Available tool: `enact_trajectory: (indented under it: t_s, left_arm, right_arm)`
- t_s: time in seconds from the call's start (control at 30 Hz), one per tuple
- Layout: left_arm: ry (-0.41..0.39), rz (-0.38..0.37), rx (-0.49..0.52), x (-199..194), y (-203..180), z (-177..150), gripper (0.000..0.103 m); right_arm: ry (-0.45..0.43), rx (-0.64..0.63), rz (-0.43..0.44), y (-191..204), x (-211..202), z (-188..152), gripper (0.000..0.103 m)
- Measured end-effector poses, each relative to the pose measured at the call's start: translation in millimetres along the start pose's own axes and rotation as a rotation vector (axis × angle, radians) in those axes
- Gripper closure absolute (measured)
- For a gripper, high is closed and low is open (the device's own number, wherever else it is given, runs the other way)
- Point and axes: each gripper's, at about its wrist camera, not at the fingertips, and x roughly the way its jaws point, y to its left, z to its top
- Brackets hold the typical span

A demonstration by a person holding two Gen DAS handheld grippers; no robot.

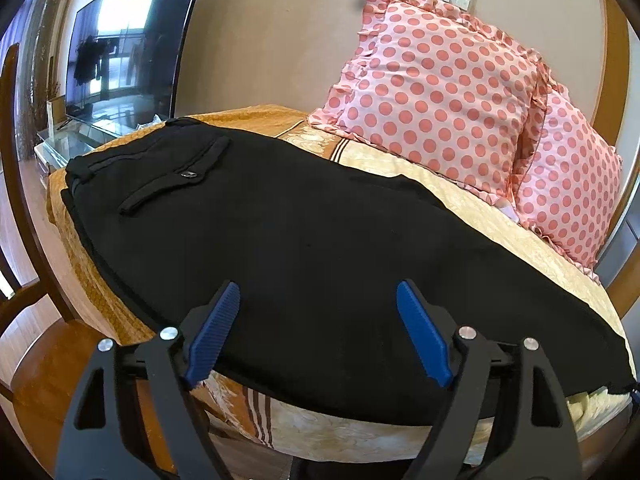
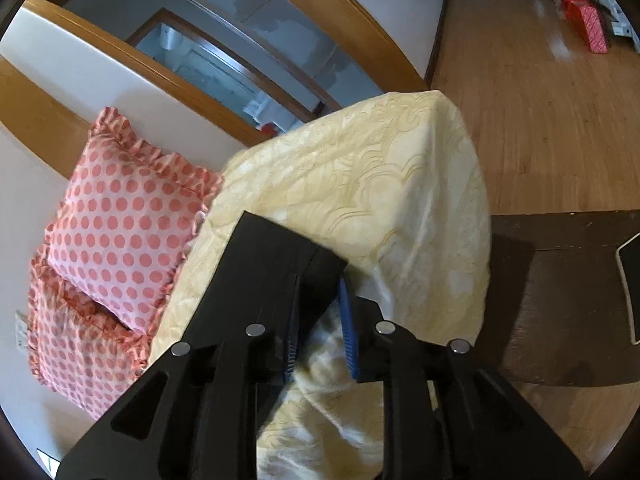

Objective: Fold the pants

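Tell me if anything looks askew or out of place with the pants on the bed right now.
One thing: the black pants lie flat along the bed cover, but their hem end is pinched in the right gripper, and the cover looks bunched up beneath it. The left gripper is open above the near edge.

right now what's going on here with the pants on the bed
A person with a gripper in each hand is folding black pants laid lengthwise on the bed. The left gripper is open, fingers over the near edge at mid-leg, gripping nothing. The right gripper is at the hem end, jaws nearly closed on it. Two dotted pillows lean against the wall.
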Motion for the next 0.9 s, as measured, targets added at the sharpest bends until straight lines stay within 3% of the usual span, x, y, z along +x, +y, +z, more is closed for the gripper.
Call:
enact_trajectory:
  t_s: [0.13,0.23,0.33,0.43,0.53,0.63,0.67,0.8,0.83,0.9]
  left_arm:
    - [-0.001,-0.012,0.003,0,1,-1,0.021]
    - [-0.003,-0.027,-0.001,0,3,-2,0.021]
    - [-0.003,-0.041,-0.008,0,6,-2,0.021]
    - [-0.001,-0.051,-0.025,0,7,-1,0.020]
    - [0.004,-0.059,-0.038,0,9,0,0.020]
    - [0.009,-0.070,-0.057,1,10,2,0.019]
    - [0.011,-0.074,-0.063,0,11,2,0.019]
    - [0.019,-0.113,-0.102,-4,17,4,0.019]
    - [0.019,-0.128,-0.114,-7,20,5,0.019]
    - [0.010,-0.139,-0.125,-12,25,5,0.019]
  right_arm:
    - [0.006,-0.047,0.009,10,6,-7,0.082]
    - [0.014,-0.093,0.024,20,13,-6,0.091]
    - [-0.006,-0.150,0.156,58,4,-8,0.092]
    - [0.038,-0.271,0.348,119,-5,-29,0.093]
    - [0.190,-0.439,0.589,199,-10,-86,0.093]
    - [0.435,-0.583,0.773,260,-5,-175,0.093]
    - [0.558,-0.643,0.810,275,1,-218,0.094]
    - [0.843,-0.815,0.787,284,16,-336,0.096]
    - [0.881,-0.817,0.780,281,19,-350,0.095]
    - [0.873,-0.810,0.778,283,20,-356,0.095]
